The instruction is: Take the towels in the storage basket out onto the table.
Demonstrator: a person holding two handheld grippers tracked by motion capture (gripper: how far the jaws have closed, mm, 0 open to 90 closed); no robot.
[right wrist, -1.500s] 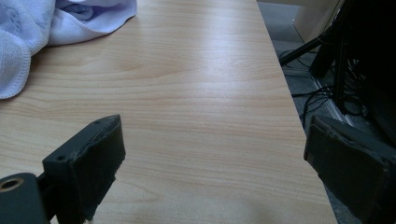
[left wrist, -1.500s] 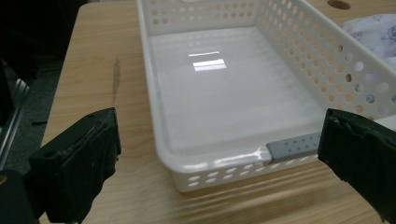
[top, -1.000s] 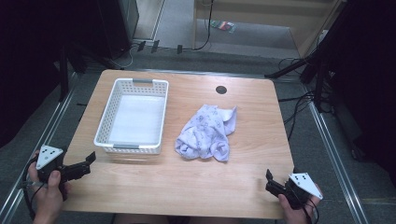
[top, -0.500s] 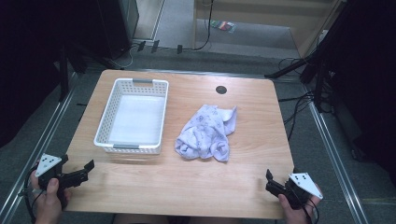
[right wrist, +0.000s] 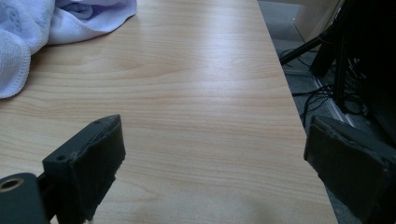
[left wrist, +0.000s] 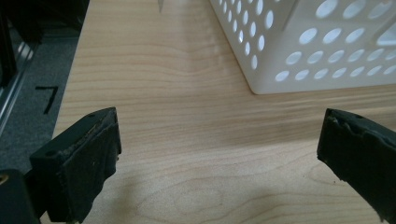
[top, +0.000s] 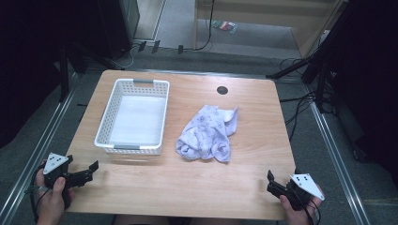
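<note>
Since a second ago the left tongs (top: 89, 171) have slid back toward the near left corner of the table (top: 187, 187), away from the white basket (top: 133, 115), while the right tongs (top: 272, 183) have kept their place at the near right corner. Both tongs are spread wide with nothing between their jaws. Between them but farther up the table lies the crumpled pale lilac cloth (top: 206, 133), just right of the basket, well apart from both tongs.
</note>
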